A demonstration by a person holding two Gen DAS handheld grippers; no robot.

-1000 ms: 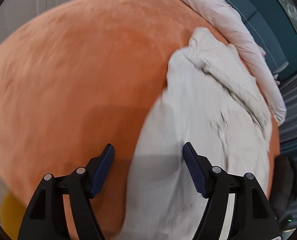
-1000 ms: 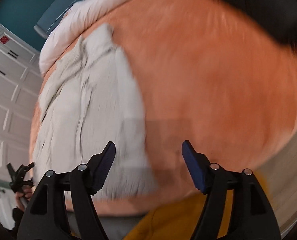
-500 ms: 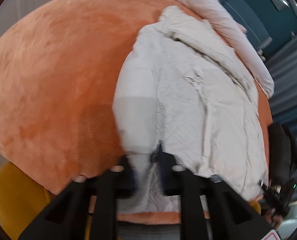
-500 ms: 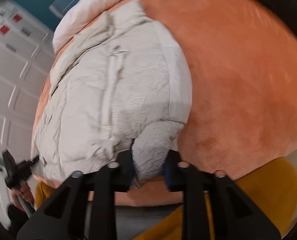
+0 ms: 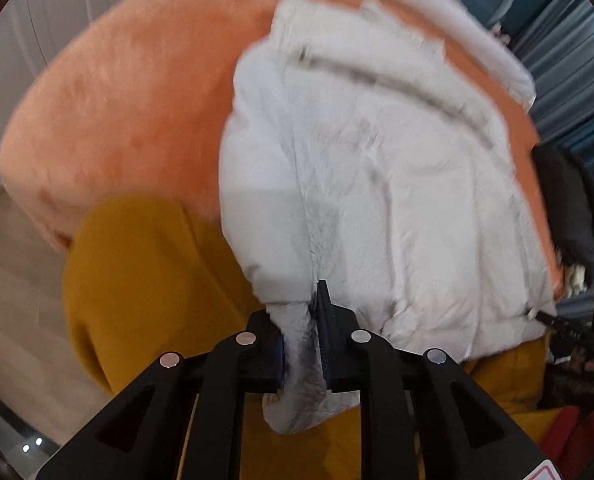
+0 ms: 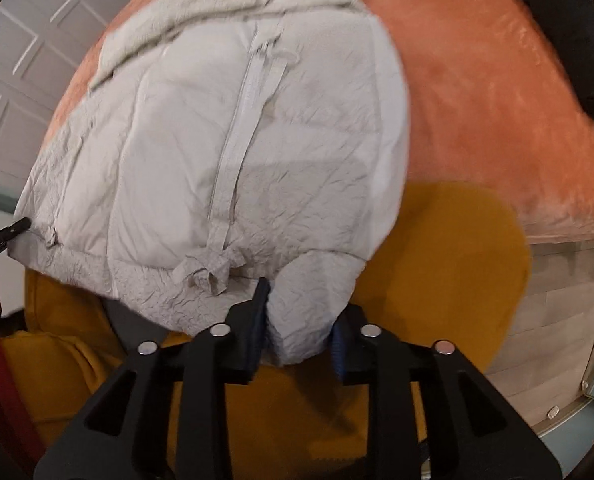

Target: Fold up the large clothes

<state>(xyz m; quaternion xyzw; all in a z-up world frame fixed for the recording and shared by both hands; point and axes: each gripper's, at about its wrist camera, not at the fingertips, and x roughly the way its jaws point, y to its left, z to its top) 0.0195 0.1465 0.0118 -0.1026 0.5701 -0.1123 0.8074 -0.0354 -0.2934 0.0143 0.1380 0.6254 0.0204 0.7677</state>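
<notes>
In the left wrist view, the left hand-held gripper pinches a bunched corner of the white jacket's hem, lifted off the near edge of the orange bed; its jaws have just been opening slightly, with cloth between them. Only a thin twist of slick fabric sits between the pads, so my worry is that the jacket's weight drags it free if that easing goes on. A black garment lies on the bed just beyond the jacket's far side and could get swept along. In the right wrist view, the right hand-held gripper clamps a thicker puffy fold of the jacket hem, beside the zipper's lower end; its jaws have also just been opening, cloth between them. The padding may squeeze out, and uneven pulls from the two corners would skew the fold across the bed.
</notes>
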